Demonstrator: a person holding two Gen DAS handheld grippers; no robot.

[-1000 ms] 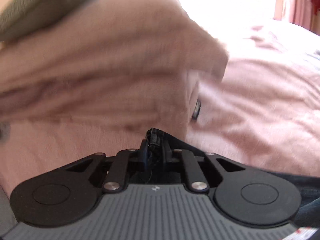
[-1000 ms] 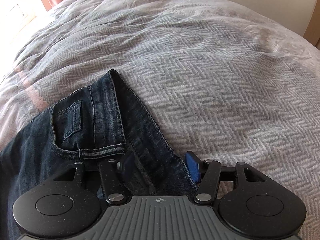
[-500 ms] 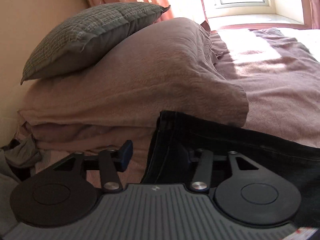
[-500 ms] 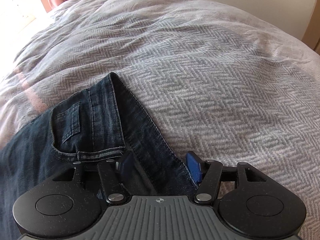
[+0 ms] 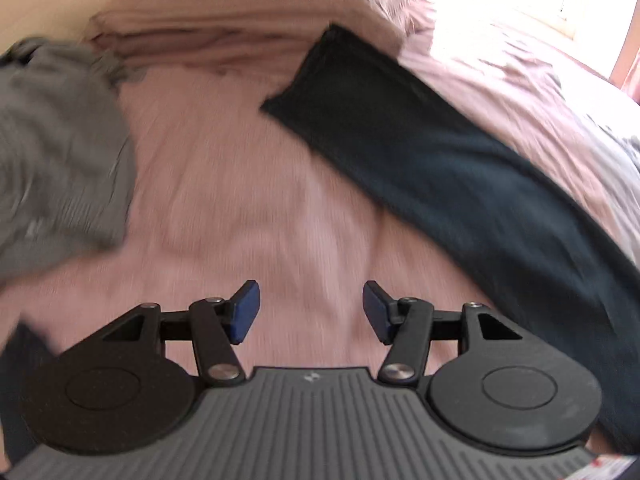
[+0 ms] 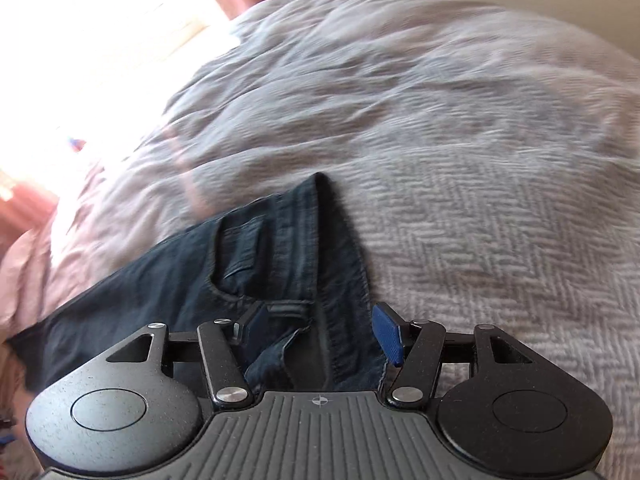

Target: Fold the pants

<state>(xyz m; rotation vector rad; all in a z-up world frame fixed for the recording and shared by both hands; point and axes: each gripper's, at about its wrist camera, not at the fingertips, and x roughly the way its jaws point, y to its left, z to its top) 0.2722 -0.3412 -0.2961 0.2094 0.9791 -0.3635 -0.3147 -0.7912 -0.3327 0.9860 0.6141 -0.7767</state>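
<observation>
Dark blue jeans lie on the bed. In the left wrist view one leg [image 5: 440, 152] runs flat from the pillows down to the lower right, its hem at the far end. My left gripper [image 5: 311, 312] hovers open over bare pink sheet, left of that leg, with nothing between its blue pads [image 5: 244, 312]. In the right wrist view the waistband and a back pocket of the jeans [image 6: 280, 264] rest on the grey blanket. My right gripper [image 6: 320, 326] stands open with the waistband bunched between its fingers.
Pink pillows [image 5: 248, 4] are stacked at the head of the bed. A crumpled grey garment [image 5: 56, 152] lies on the pink sheet [image 5: 248, 208] to the left. The grey herringbone blanket [image 6: 480, 200] spreads ahead and right. A bright window glares beyond.
My left gripper, shut on the leg hem a second ago, opened, let it go and pulled back; the leg now lies flat. The right gripper stayed at the waistband, its view swinging slightly.
</observation>
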